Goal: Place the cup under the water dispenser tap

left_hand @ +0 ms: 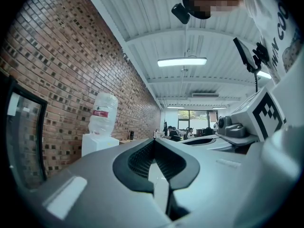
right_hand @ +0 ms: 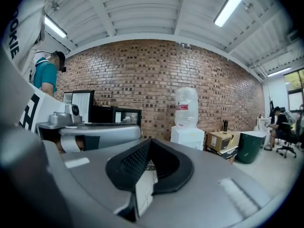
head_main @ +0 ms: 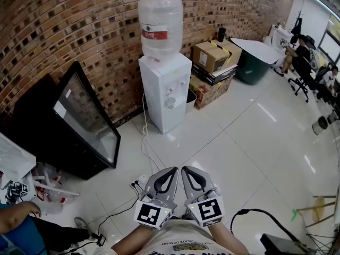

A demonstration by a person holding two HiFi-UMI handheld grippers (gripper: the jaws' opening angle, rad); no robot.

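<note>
- Head view: dispenser (head_main: 164, 89) stands upright, straight ahead of both tongs, well apart across the floor (head_main: 239, 142).
- Left gripper (head_main: 173, 170) and right gripper (head_main: 186, 169): jaws together, empty, side by side, equally near.
- Cup (head_main: 171, 102) seems to sit beneath the taps; too small to be sure.

We see a bright, evenly lit room. In the left gripper view the light comes from long ceiling lamps (left_hand: 182, 61) in the upper middle, and a far window (left_hand: 189, 116) is washed out. In the head view the glossy white floor (head_main: 265, 116) carries soft streaks of glare at the right, shadows are weak, and the water dispenser (head_main: 163, 89) is sharp. Both gripper views bend strongly, go black at the corners, and their lower foreground is blurred.
</note>
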